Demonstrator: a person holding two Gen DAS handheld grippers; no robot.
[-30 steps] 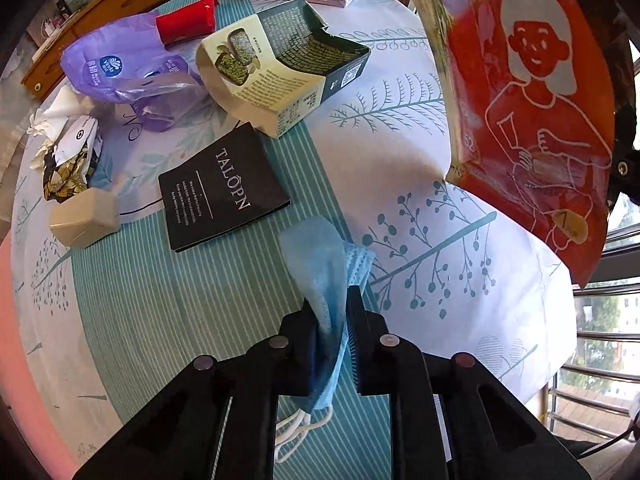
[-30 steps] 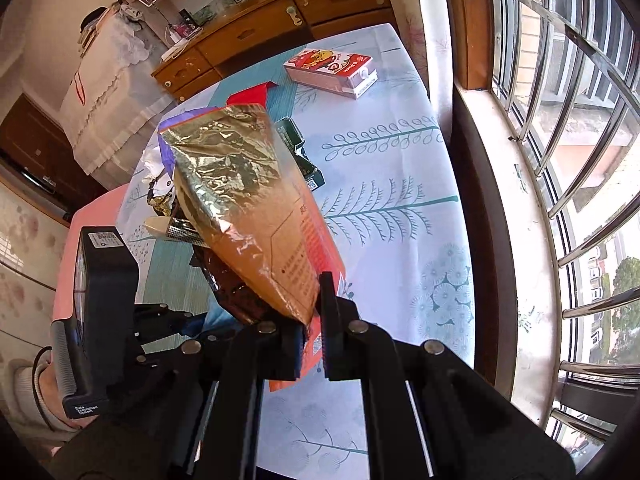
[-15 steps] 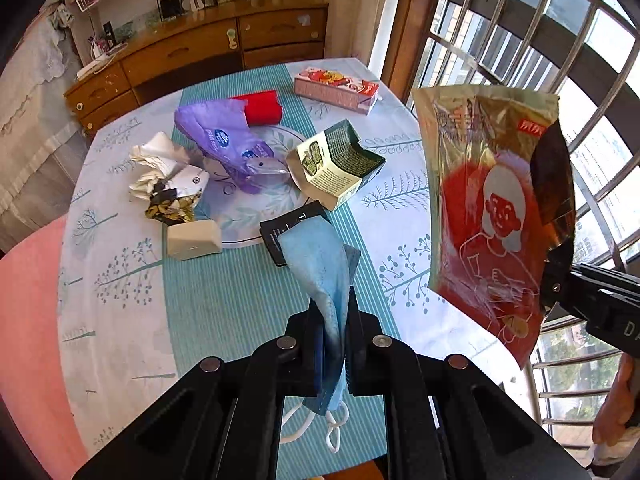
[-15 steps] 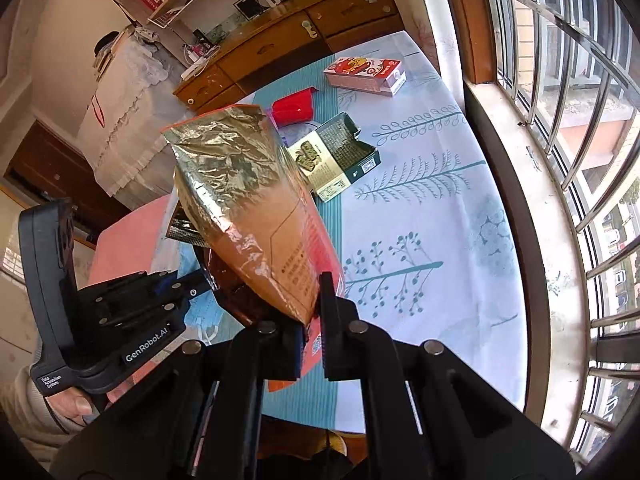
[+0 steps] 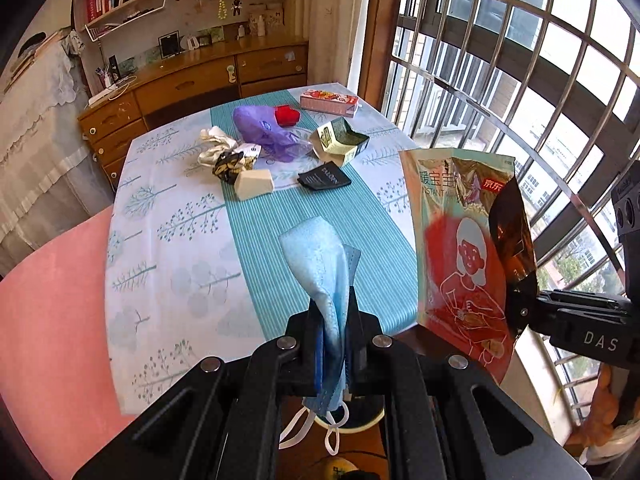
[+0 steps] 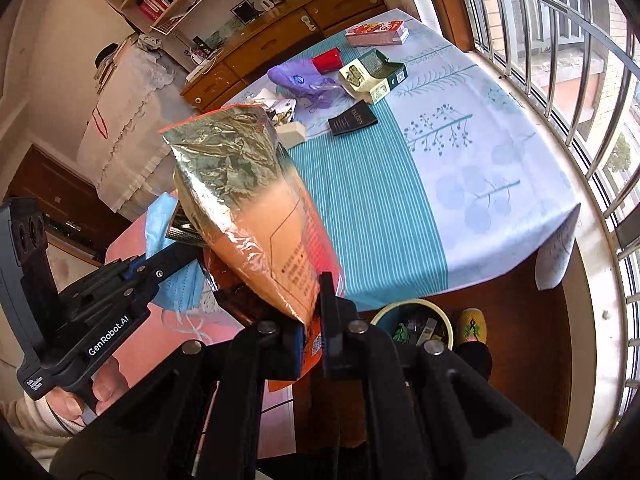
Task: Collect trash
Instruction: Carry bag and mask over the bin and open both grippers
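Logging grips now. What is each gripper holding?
Left gripper: shut on the blue face mask.
Right gripper: shut on the foil snack bag.

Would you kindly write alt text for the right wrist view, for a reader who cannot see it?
The right gripper is shut on a foil snack bag, held off the near edge of a table strewn with trash. To its left, the left gripper pinches a blue face mask; a small bin sits on the floor below.

Bright daylight floods in through the barred window (image 5: 520, 92); sharp pictures, strongly bowed, dark-cornered edges.
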